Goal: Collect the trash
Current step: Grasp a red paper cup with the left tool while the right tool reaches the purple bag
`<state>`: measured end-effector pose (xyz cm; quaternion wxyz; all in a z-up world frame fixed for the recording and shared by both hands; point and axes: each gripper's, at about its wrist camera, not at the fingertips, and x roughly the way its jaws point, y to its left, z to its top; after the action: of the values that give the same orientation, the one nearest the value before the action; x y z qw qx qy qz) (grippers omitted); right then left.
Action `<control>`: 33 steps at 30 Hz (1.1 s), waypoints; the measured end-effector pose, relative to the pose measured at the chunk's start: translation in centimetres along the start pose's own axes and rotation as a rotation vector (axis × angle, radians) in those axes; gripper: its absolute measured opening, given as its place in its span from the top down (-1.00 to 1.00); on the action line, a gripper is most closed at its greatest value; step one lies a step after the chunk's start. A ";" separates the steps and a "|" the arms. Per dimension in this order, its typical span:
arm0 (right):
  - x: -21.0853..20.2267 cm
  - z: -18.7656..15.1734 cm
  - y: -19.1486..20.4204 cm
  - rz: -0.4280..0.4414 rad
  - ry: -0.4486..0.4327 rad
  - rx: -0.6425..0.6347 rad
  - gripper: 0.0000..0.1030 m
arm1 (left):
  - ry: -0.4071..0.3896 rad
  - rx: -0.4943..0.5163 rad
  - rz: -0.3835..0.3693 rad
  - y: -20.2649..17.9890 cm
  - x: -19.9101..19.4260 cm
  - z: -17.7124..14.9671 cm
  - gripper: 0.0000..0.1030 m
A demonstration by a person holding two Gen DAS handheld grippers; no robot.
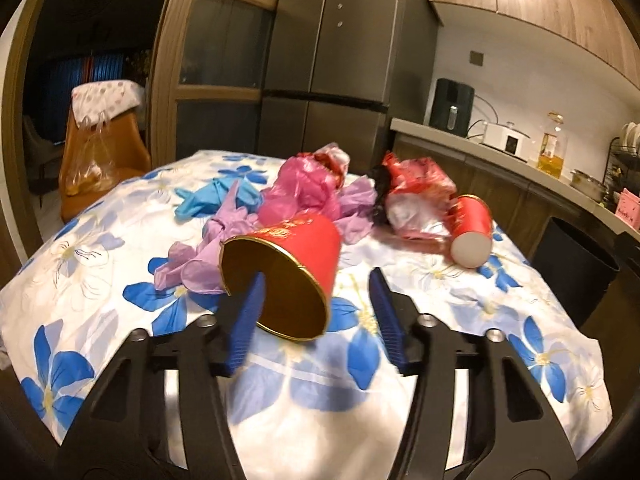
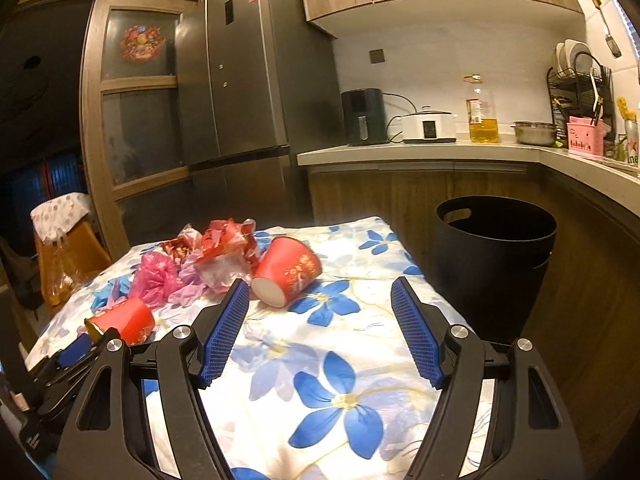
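Observation:
A red paper cup with a gold inside [image 1: 288, 268] lies on its side on the flowered tablecloth [image 1: 460, 360]. My left gripper [image 1: 316, 292] is open; its left finger reaches into the cup's mouth and its right finger is outside the rim. A second red cup [image 1: 472, 228] lies on its side further right, also in the right wrist view [image 2: 286, 274]. Pink, purple, blue and red plastic wrappers [image 1: 308, 192] are piled behind. My right gripper [image 2: 318, 300] is open and empty above the cloth. The first cup shows at its left [image 2: 126, 320].
A black bin [image 2: 494, 256] stands on the floor right of the table, below the kitchen counter [image 2: 420, 152]. A fridge [image 2: 248, 80] stands behind the table. An orange chair with a plastic bag [image 1: 96, 160] is at the far left.

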<state>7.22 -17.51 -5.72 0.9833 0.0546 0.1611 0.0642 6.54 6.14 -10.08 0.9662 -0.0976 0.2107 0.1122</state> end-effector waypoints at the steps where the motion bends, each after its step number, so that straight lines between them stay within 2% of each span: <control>1: 0.1 -0.1 0.2 0.003 0.002 -0.002 -0.40 | 0.010 -0.004 0.003 0.2 0.3 0.0 0.24; 2: 0.3 -0.1 0.4 0.007 0.006 -0.005 -0.40 | 0.017 -0.007 0.005 0.3 0.6 0.1 0.30; 6: 0.9 -0.4 1.2 0.019 0.022 -0.018 -0.40 | 0.044 -0.013 -0.012 0.4 1.4 0.0 0.79; 9: 1.4 -0.7 1.7 0.027 0.035 -0.023 -0.40 | 0.043 0.000 -0.026 0.0 1.4 -0.1 0.96; 18: 2.5 -1.6 3.6 0.062 0.064 -0.046 -0.40 | -0.044 0.000 -0.100 -0.4 -2.4 1.4 0.96; 24: 3.8 -2.4 6.4 0.140 0.090 -0.064 -0.40 | -0.078 -0.021 -0.020 2.0 -4.2 2.3 0.96; 33: 6.8 -4.8 13.8 0.303 0.177 -0.133 -0.36 | -0.069 -0.089 0.097 7.2 -4.5 2.5 0.96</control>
<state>10.52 -2.55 -10.56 0.9458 0.0072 0.2323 0.2268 1.71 12.87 -6.92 0.9610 -0.1259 0.1766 0.1716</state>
